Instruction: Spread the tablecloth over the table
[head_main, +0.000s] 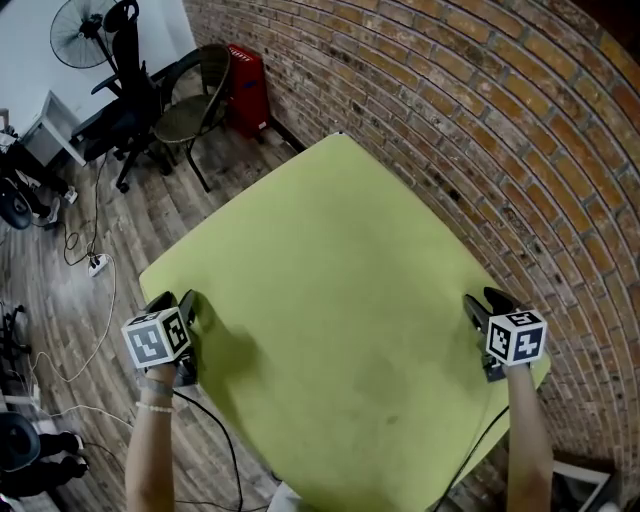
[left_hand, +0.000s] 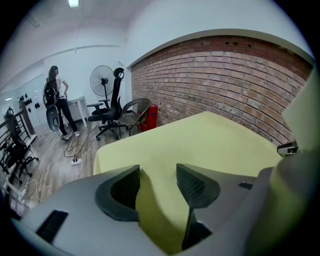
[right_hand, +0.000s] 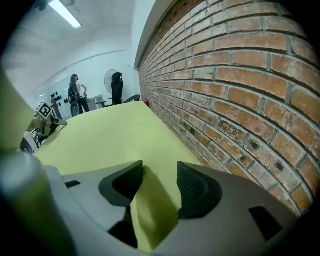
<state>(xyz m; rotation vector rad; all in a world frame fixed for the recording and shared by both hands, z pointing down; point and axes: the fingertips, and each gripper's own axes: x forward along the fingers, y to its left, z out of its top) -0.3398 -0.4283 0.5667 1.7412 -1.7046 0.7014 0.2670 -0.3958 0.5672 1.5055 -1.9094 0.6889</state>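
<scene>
Lying flat beside the brick wall (head_main: 480, 120), the green tablecloth (head_main: 340, 290) passes its near corners between parted, unclenched jaws, with the right gripper (head_main: 483, 298) at the wall-side corner and the left gripper (head_main: 177, 298) at the corner away from it.

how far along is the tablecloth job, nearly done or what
Mostly done: the yellow-green fabric tablecloth already lies spread flat, without big wrinkles, up to the red brick wall. In hand: the left tool and right tool sit at its near corners, jaws apart with cloth between them. Left, probably: draw both tools clear of the corners.
</scene>
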